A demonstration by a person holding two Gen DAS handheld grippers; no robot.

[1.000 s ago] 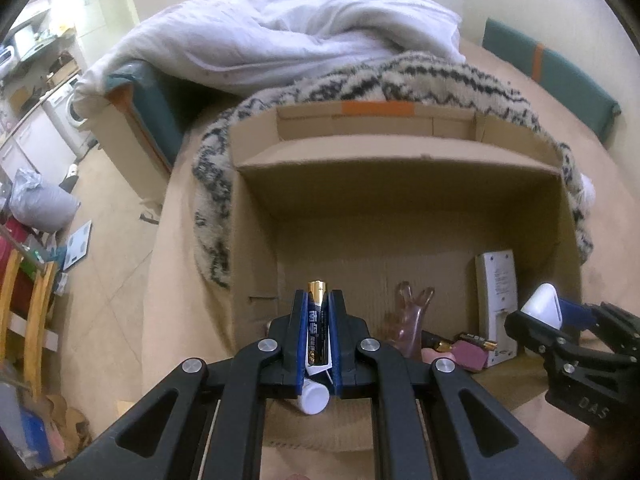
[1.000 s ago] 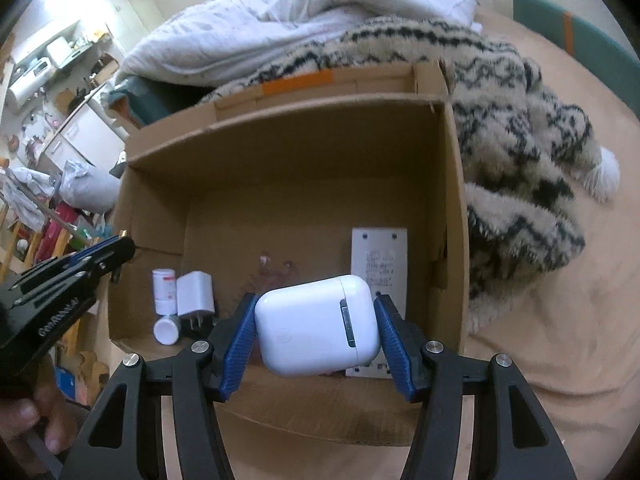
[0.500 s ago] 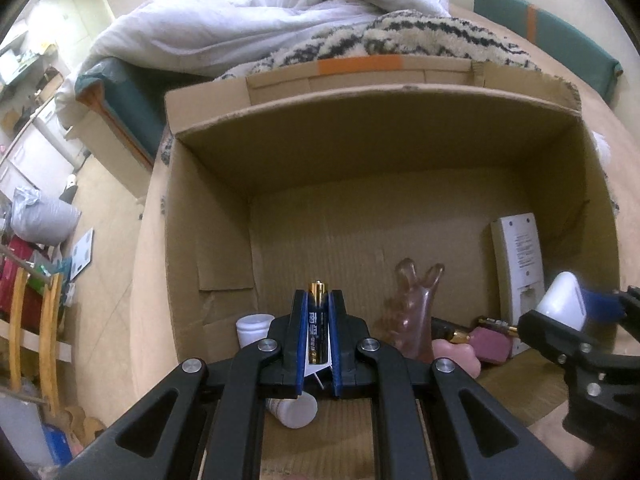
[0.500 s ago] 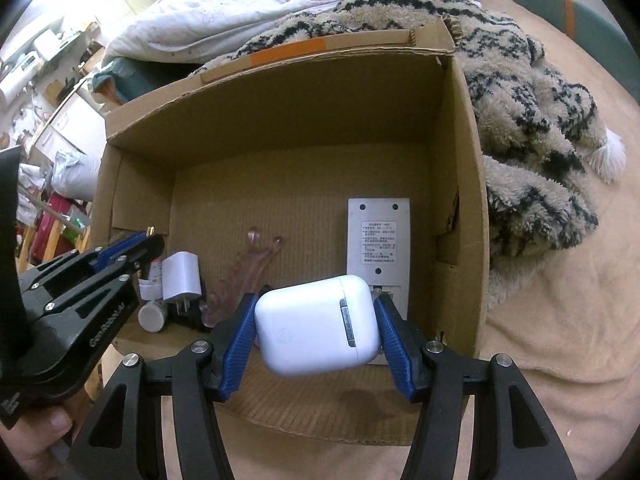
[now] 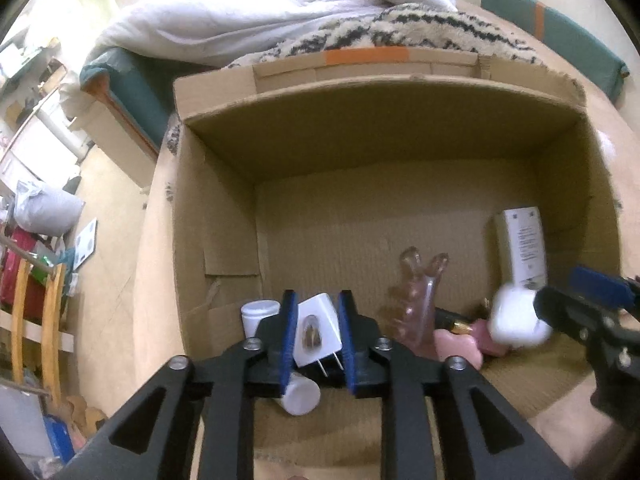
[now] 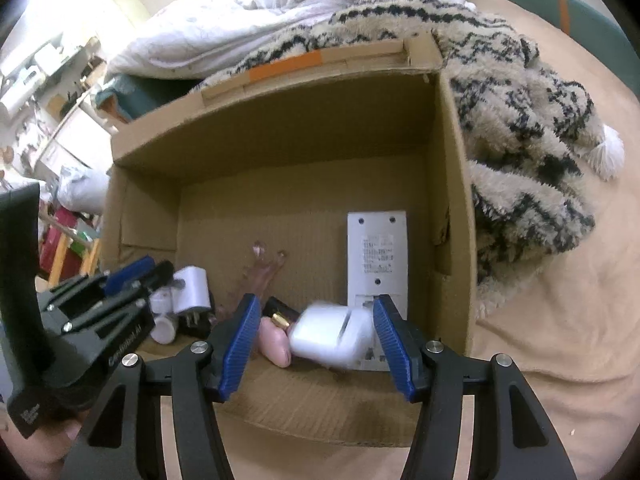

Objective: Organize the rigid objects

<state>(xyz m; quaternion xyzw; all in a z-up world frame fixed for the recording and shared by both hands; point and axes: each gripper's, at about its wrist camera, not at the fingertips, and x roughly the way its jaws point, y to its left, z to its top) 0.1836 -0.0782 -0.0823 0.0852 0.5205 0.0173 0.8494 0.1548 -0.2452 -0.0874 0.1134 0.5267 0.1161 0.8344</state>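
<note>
Both grippers hang over an open cardboard box (image 5: 216,200) (image 6: 452,160). My left gripper (image 5: 317,304) (image 6: 132,276) has its jaws opening. A blurred battery (image 5: 310,332) is dropping between its pads, free of them, in front of a white charger plug (image 5: 320,312) (image 6: 192,284). My right gripper (image 6: 318,304) (image 5: 580,292) stands open. A white earbud case (image 6: 332,334) (image 5: 516,320), blurred, is falling below its pads, with a clear gap to the left pad, onto a pink heart-shaped piece (image 6: 274,344) (image 5: 456,348).
On the box floor lie a white remote-like panel (image 6: 378,256) (image 5: 524,240), a clear pink hand-shaped item (image 5: 420,296) and two small white bottles (image 5: 260,312). A patterned fleece blanket (image 6: 520,120) and a white duvet (image 5: 260,12) lie behind the box. A hand (image 6: 36,452) holds the left gripper.
The left jaws have parted and the battery has slipped down out of their grip. The earbud case has left the right pads and is dropping. The left gripper has sunk deeper into the box.
</note>
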